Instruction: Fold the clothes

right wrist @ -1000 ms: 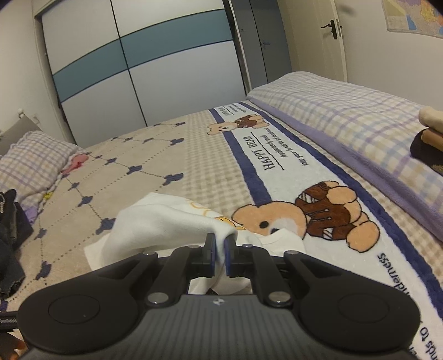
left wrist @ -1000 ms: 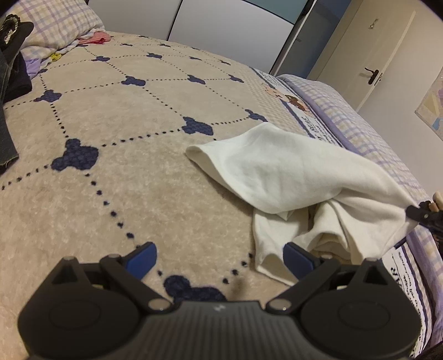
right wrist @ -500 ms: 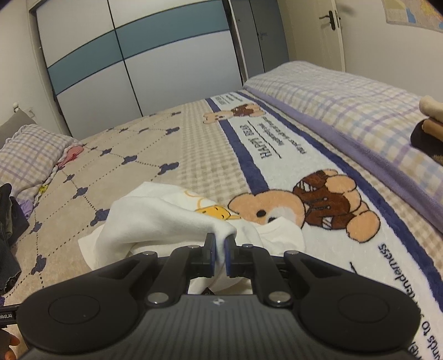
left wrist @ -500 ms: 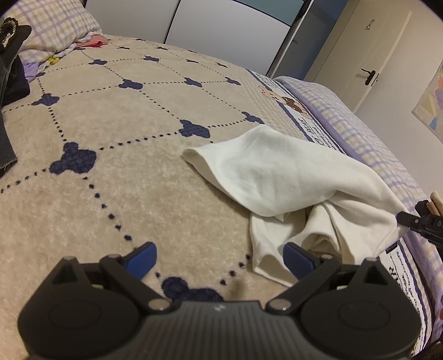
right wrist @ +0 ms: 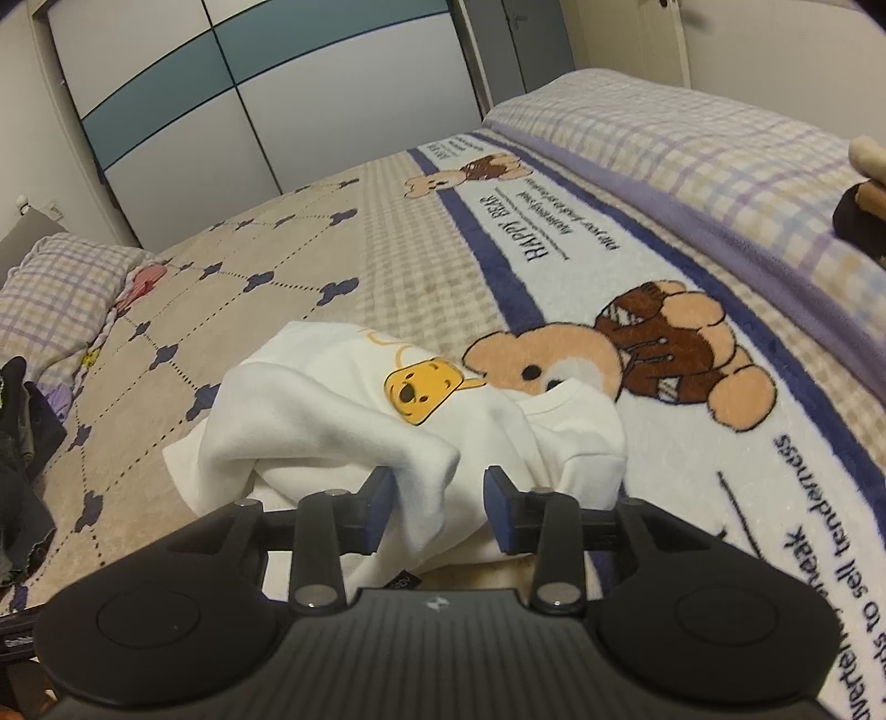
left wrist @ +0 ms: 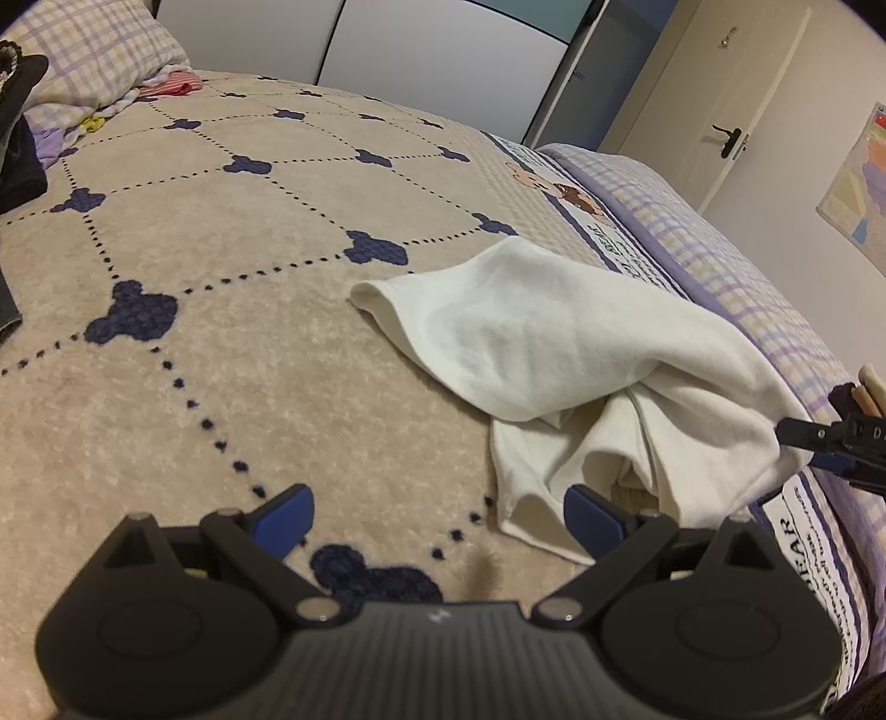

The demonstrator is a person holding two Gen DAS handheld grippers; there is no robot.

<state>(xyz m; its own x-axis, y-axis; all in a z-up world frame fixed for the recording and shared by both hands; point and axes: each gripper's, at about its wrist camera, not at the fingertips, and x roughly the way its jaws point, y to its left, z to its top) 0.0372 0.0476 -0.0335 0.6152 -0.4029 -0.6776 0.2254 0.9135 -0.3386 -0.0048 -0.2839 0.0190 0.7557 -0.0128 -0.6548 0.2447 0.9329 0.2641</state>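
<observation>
A white shirt [left wrist: 576, 354] with a yellow bear print [right wrist: 423, 390] lies bunched on the bed blanket [left wrist: 221, 354]. In the right wrist view my right gripper [right wrist: 440, 507] is opening. A fold of the white cloth still hangs between its blue pads [right wrist: 498, 512], and they no longer press on it. My left gripper [left wrist: 437, 518] stands open just above the blanket. Its right pad [left wrist: 592, 518] is beside the shirt's near hem and nothing lies between the fingers. The right gripper [left wrist: 830, 443] also shows at the far right edge of the left wrist view.
Dark clothes [right wrist: 22, 443] are piled at the left edge of the bed, next to a plaid pillow [left wrist: 105, 50]. More folded items [right wrist: 866, 183] sit on the plaid cover at the right. Wardrobe doors [right wrist: 266, 83] stand behind the bed.
The right gripper's jaws have parted from their pinch on the shirt's fold, and the cloth has slumped down. The left gripper has stayed open in the same place.
</observation>
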